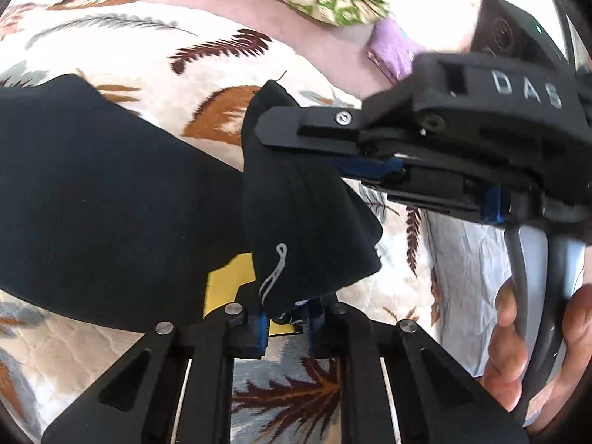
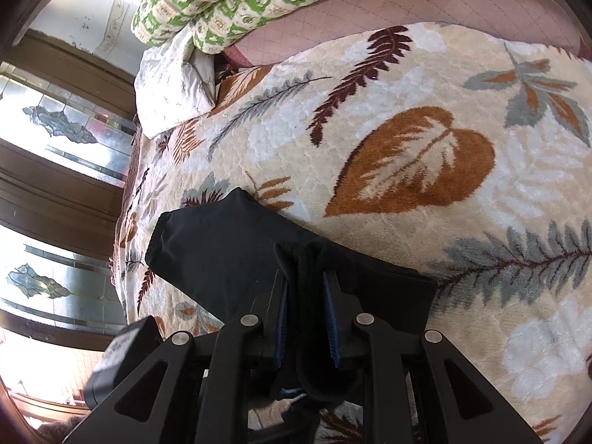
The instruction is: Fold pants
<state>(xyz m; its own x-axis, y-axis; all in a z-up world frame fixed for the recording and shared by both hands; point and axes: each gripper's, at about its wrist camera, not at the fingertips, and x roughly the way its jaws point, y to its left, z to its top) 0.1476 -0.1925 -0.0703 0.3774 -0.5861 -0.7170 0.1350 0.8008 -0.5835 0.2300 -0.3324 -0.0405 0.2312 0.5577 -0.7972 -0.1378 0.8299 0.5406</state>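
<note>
On the leaf-patterned blanket we see the black pants lying partly folded, one end lifted. Our left gripper is pinched nearly closed on a bunched fold of that fabric. Our right gripper clamps another thick fold between its blue pads, a hand gripping its handle. A green-patterned quilt lies beyond.
</note>
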